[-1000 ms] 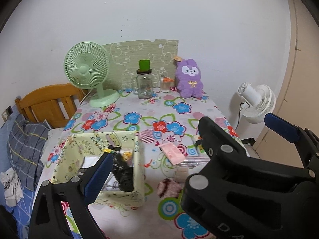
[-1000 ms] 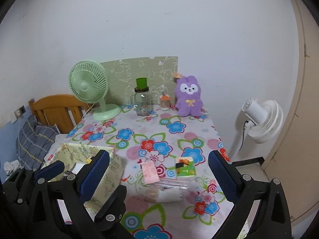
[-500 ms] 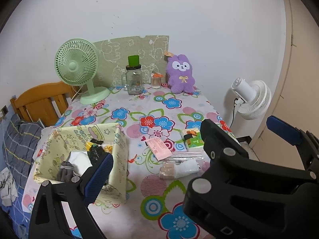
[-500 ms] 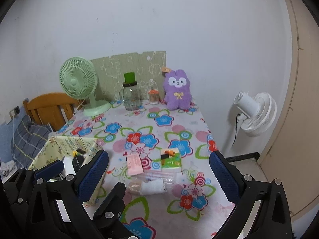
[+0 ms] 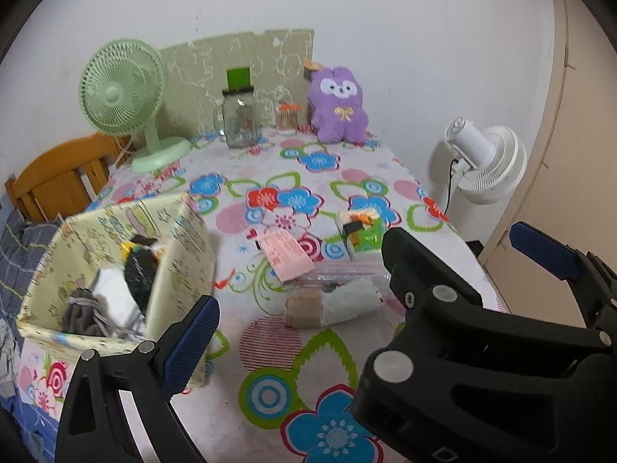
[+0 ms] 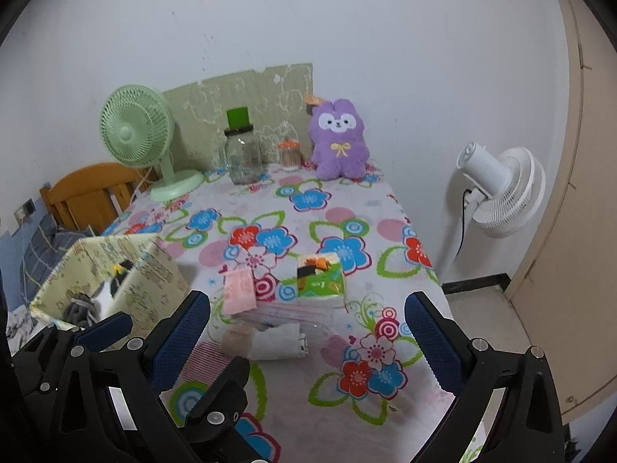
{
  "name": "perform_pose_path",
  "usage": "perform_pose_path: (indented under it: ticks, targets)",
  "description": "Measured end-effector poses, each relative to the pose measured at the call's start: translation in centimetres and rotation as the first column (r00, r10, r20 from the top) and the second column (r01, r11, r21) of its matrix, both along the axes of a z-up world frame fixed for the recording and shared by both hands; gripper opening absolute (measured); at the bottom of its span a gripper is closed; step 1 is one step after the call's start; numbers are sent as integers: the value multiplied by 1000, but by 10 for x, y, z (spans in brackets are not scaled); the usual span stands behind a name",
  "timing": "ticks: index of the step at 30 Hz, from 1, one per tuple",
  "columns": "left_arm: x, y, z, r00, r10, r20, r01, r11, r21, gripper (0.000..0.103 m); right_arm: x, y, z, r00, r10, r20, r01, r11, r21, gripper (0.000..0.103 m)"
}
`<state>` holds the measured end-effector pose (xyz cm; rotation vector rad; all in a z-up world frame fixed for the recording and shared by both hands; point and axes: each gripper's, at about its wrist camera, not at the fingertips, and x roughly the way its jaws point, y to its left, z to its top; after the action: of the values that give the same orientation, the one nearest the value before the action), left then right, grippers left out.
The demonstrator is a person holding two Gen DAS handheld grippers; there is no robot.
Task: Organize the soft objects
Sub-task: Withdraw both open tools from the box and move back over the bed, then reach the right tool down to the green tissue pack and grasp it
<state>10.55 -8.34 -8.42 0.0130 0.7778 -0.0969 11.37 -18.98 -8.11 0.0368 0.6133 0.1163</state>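
Note:
A yellow patterned fabric box stands at the table's left, holding grey, black and white soft items. A rolled white and tan cloth lies in a clear bag near the table's front. A pink packet and a green tissue pack lie beside it. A purple plush bunny sits at the back. My left gripper is open and empty above the table's front. My right gripper is open and empty, framing the rolled cloth.
A green desk fan, a glass jar with green lid and a small orange-lidded jar stand at the back. A white floor fan stands right of the table. A wooden chair stands at the left.
Both grippers have pulled back and shifted right, so the box and the table items now show more fully. Both stay open and empty.

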Motion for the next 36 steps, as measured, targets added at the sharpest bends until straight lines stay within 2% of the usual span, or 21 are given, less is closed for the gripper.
perform_pose_path:
  ticks: [20, 31, 36]
  targets:
    - [37, -9, -55, 988, 24, -151, -18, 999, 40, 93, 44, -8, -57, 992, 10, -128, -11, 1000, -11, 102]
    - [58, -21, -61, 984, -17, -176, 13, 1000, -24, 94, 60, -24, -60, 988, -27, -152, 30, 999, 19, 102]
    - [66, -27, -70, 978, -23, -207, 19, 1000, -19, 93, 68, -30, -69, 983, -45, -177, 47, 999, 5, 102]
